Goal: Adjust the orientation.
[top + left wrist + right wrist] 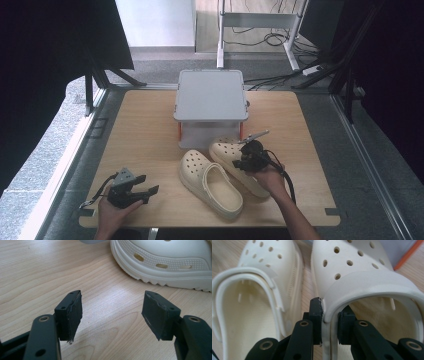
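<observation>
Two cream clogs lie side by side on the wooden table (pixel 145 130). My right gripper (pixel 246 161) is shut on the side wall of the right clog (pixel 231 152), one jaw outside and one inside the opening; in the right gripper view the pads (pixel 317 315) pinch that clog's rim (pixel 362 282). The left clog (pixel 210 182) (pixel 249 290) lies just beside it, free. My left gripper (pixel 145 189) rests at the table's front left, open and empty. Its jaws frame bare wood in the left gripper view, where my left gripper (pixel 112 315) points toward the left clog's toe (pixel 170 267).
A grey box (pixel 211 95) with orange corner posts stands at the back centre of the table, just behind the clogs. Dark curtains flank both sides. Cables and a white frame (pixel 260 25) sit on the floor beyond.
</observation>
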A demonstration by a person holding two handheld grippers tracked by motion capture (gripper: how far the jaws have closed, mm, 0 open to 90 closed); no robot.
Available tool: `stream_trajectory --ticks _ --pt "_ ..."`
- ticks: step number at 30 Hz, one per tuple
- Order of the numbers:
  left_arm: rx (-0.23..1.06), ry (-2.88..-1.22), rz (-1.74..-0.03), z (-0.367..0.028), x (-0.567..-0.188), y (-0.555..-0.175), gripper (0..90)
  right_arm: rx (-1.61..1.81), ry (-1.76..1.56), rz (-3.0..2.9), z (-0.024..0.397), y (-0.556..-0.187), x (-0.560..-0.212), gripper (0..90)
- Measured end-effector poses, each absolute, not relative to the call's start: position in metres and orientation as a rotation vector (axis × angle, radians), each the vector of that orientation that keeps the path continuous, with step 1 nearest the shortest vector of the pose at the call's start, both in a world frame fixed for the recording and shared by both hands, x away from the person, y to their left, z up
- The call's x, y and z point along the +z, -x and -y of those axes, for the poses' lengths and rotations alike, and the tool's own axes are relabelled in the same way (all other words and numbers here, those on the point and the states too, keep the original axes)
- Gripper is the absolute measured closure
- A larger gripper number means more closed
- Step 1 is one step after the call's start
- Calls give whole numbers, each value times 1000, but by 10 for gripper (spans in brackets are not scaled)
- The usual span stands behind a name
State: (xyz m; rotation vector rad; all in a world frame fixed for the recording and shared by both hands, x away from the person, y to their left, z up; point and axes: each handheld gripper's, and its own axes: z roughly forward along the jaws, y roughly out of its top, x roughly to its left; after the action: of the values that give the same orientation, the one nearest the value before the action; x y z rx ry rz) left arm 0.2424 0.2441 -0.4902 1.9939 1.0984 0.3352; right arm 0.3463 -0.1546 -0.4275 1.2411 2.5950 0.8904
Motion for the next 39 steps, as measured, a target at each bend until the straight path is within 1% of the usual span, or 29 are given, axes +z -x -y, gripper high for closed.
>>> stream_trajectory --ticks 11,18,21,29,30,34,36,39 --pt "334 -1992 -1097 -244 -490 -242 332 897 -1203 -2623 123 -342 -432 772" --pt "334 -1995 -1097 -244 -491 -243 332 909 -1202 -2627 120 -343 -437 761" --pt "334 -1994 -1097 -244 -491 -243 332 930 -1203 -2618 122 -343 -434 714" --pt "334 -1994 -1097 -243 -491 -243 332 957 -1212 -2625 135 -337 -420 688" --pt "334 -1995 -1097 -243 -491 -243 332 964 -1215 -2627 136 -336 -420 665" --pt "333 -1994 -1098 -243 -491 -243 332 936 -1193 -2651 138 -333 -420 632" --pt "334 -1994 -1098 -243 -491 -243 332 920 -1189 -2660 138 -333 -419 601" --pt "333 -1994 -1098 -243 -491 -243 332 919 -1190 -2656 138 -334 -418 600"
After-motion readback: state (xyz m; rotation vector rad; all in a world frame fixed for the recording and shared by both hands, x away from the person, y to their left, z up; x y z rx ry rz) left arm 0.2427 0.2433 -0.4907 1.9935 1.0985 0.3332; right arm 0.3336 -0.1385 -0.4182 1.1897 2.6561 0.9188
